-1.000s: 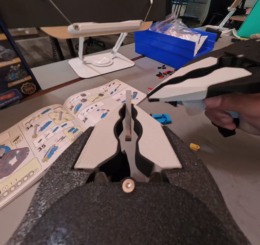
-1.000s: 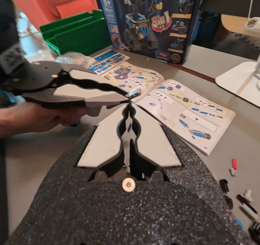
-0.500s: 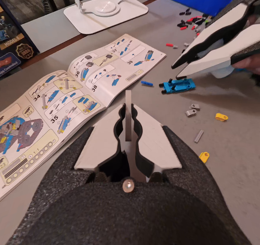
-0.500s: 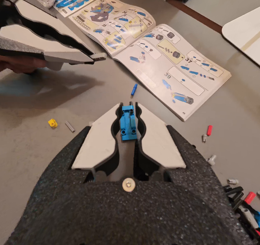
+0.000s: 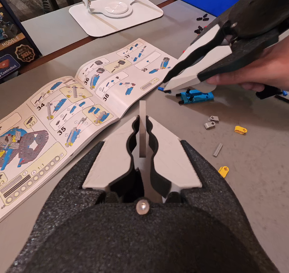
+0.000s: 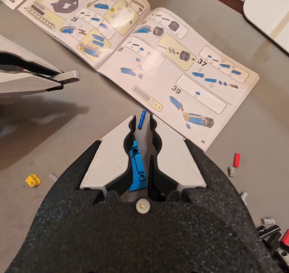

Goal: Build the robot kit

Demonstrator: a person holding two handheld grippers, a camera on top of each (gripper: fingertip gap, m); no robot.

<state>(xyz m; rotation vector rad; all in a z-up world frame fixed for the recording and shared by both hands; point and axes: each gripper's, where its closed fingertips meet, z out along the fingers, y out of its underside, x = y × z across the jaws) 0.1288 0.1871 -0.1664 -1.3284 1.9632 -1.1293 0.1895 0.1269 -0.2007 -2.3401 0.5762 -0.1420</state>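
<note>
Booklet [image 5: 87, 102]: open on the counter [image 5: 234, 202], far left.
Left gripper [image 5: 142, 116]: right of the booklet, jaws pinching a grey beam [image 5: 142, 129].
Right gripper [image 6: 141, 116]: off the booklet's right page, jaws spread, a blue pin [image 6: 142, 119] between the tips.
Blue block [image 5: 197, 96]: right of the booklet, under the right gripper.
</note>
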